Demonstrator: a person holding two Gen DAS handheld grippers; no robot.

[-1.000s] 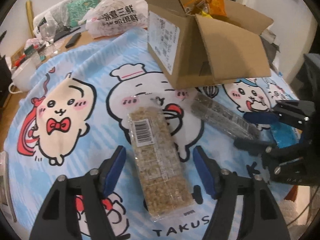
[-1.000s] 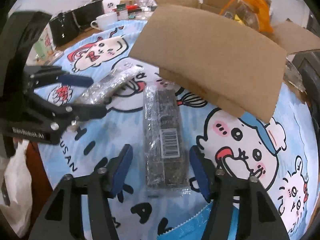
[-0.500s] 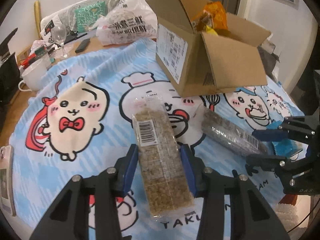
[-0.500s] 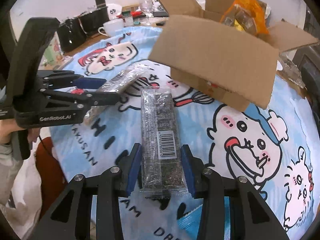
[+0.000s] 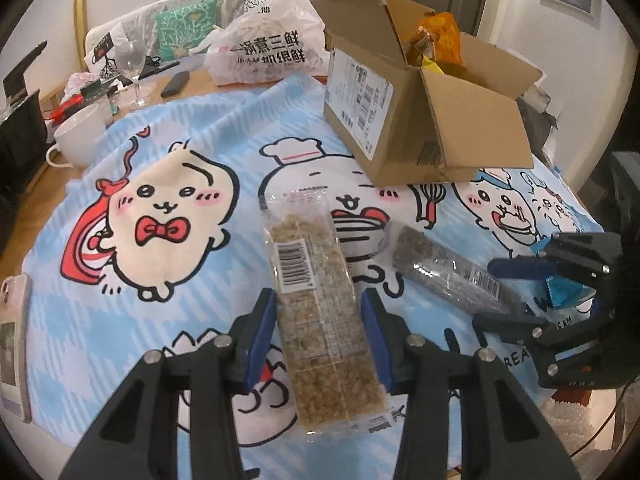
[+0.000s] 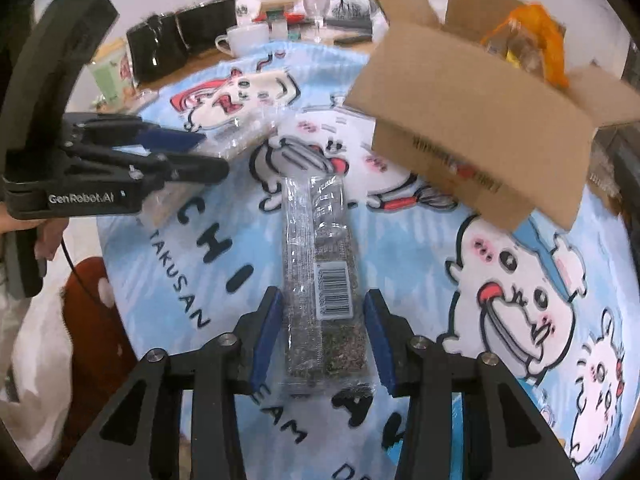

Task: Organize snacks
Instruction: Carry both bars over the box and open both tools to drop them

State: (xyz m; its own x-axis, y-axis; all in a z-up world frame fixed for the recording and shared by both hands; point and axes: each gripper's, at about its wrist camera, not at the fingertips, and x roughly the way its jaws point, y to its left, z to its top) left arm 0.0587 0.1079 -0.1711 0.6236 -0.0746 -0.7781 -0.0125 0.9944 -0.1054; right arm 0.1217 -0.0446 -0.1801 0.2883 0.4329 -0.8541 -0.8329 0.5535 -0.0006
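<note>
Two snack bars, one in each of my grippers, over the cartoon cloth.

L gripper pinches the pale grain bar across its width, blue pads on both long edges, barcode end pointing away from me twd the cardboard box. R gripper has the dark seaweed-type bar betw its pads, jaws opening a bit, pads at the wrapper edges; can't tell how firm the grip is. Both bars sit low over the blue printed cloth, side by side, box w/ orange bag just beyond. White mug & wine glass far L edge.
</note>
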